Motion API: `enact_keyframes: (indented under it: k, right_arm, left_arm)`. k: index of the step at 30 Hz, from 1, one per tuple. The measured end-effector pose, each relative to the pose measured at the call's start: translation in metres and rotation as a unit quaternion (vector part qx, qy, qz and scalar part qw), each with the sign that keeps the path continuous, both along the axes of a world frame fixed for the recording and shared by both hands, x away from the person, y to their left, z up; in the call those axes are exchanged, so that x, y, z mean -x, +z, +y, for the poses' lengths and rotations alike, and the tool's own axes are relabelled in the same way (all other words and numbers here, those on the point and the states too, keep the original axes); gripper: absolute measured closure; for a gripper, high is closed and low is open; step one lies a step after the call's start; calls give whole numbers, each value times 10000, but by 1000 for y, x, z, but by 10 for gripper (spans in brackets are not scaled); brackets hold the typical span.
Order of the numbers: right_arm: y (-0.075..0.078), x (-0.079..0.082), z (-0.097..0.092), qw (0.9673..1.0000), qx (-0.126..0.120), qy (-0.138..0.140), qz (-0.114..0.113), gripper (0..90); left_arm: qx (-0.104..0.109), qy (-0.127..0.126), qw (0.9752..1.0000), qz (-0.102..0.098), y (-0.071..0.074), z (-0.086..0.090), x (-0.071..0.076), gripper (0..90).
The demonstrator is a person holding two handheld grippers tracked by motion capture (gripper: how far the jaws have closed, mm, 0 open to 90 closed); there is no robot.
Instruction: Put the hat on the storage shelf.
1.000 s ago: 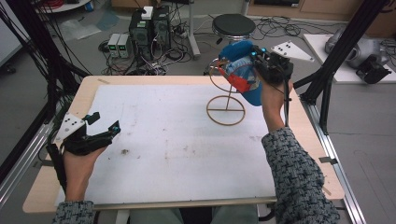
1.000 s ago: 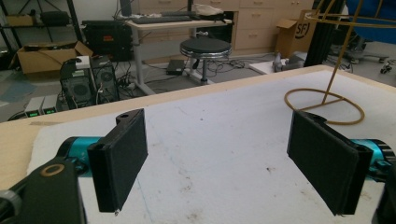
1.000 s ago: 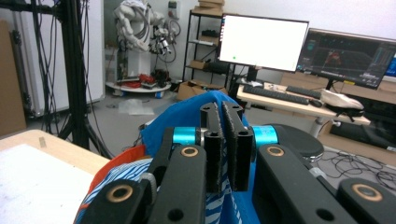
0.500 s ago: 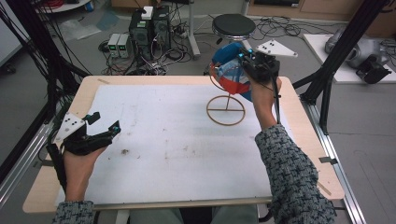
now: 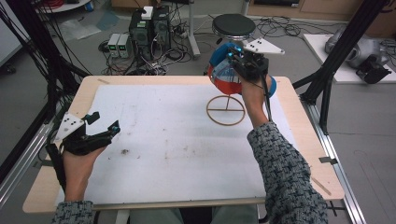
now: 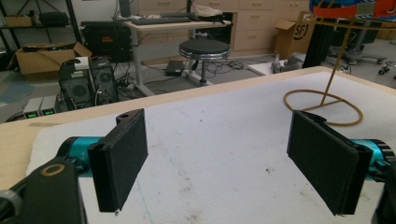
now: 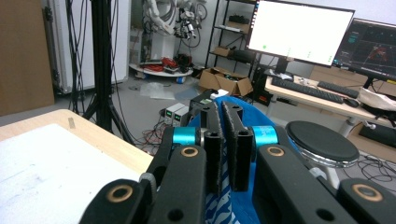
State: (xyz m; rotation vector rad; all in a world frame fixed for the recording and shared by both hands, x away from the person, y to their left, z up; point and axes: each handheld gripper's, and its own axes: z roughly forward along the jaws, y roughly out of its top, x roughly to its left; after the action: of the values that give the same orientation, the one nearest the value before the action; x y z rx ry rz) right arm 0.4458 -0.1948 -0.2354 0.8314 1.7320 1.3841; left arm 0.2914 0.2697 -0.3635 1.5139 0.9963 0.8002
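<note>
A thin wooden stand with a ring base (image 5: 226,110) rises from the white mat at the far right; its ring (image 6: 322,106) also lies ahead in the left gripper view. Over its top hangs a blue-and-red cloth item (image 5: 222,73), whose lower edge (image 6: 345,7) I see. My right gripper (image 5: 235,57) is shut on that cloth, and the blue fabric (image 7: 247,205) is pinched between its jaws (image 7: 224,112). How the cloth meets the stand's top is hidden. My left gripper (image 5: 105,121) rests low at the mat's left edge, open and empty (image 6: 217,158).
A white mat (image 5: 177,140) covers most of the wooden table (image 5: 299,158). A black stool (image 5: 233,23) and computer boxes (image 5: 149,25) stand on the floor beyond the far edge. Black frame posts (image 5: 327,79) flank the table's right side.
My right gripper has carried the cloth a little to the left, over the stand. The left gripper has stayed where it was.
</note>
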Motion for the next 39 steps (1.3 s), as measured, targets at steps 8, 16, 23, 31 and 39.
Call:
enact_keyframes:
  k: [8,16,23,31,39]
  right_arm:
    - [-2,-3,4,9999,81,47,49,874]
    - [-7,-10,5,9997,172,-33,150,874]
    - [0,-12,8,9998,-49,114,130,874]
    - [3,-13,14,9998,74,146,73,873]
    - [-3,-17,15,9986,411,75,320,871]
  left_arm:
    - [-12,-25,10000,12,0,-1,0,204]
    - [-23,-64,10000,25,-1,-4,-1,204]
    - [-20,-69,10000,26,-1,-4,-2,204]
    - [-14,-91,10000,16,-1,-4,-1,204]
    - [-28,-129,9999,23,-1,-7,-2,205]
